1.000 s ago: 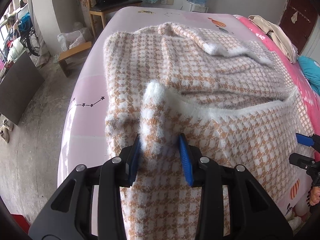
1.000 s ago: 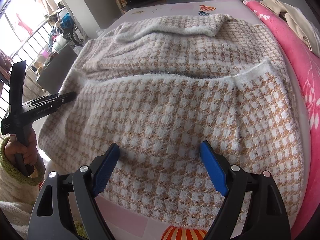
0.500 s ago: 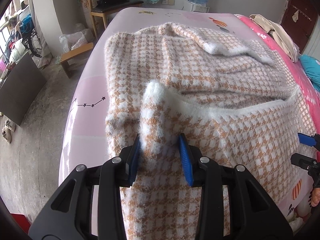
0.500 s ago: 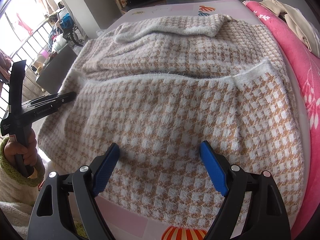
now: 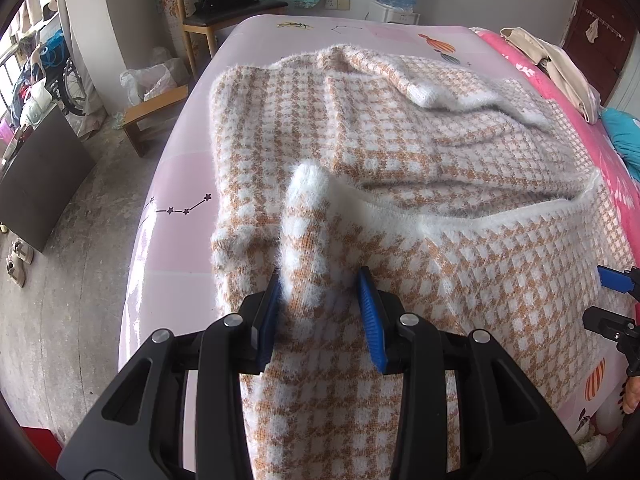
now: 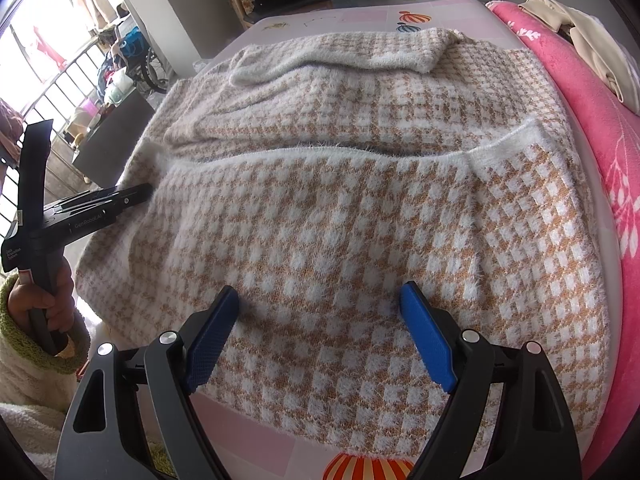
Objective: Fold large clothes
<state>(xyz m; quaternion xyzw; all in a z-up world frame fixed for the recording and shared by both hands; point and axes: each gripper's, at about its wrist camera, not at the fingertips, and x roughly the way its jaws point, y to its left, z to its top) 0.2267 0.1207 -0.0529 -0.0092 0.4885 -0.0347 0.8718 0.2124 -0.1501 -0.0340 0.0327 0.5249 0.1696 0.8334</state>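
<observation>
A fuzzy tan-and-white houndstooth knit sweater (image 5: 420, 152) lies spread across a bed covered with a pale pink printed sheet (image 5: 180, 184), its near part folded back over itself so that a white fluffy edge runs across the middle. The left gripper (image 5: 318, 304), black with blue pads, pinches a raised ridge of the sweater's near-left fold between its part-closed fingers (image 5: 370, 320), the knit bunched upward ahead of the pads. The right gripper (image 6: 318, 334) hangs above the sweater's near hem with its blue-padded fingers (image 6: 428, 340) spread wide, nothing clamped between them. In the right wrist view, a hand (image 6: 44, 304) in a cream fleece sleeve with a green cuff grips the left tool's handle at the bed's left side. A bright pink floral blanket (image 6: 592, 128) runs along the bed's right edge, with a cream garment (image 6: 580, 36) lying on top. Compared with a second ago, nothing differs: both grippers sit where they were, the pinch is unchanged, and the sweater's folds have not shifted.
</observation>
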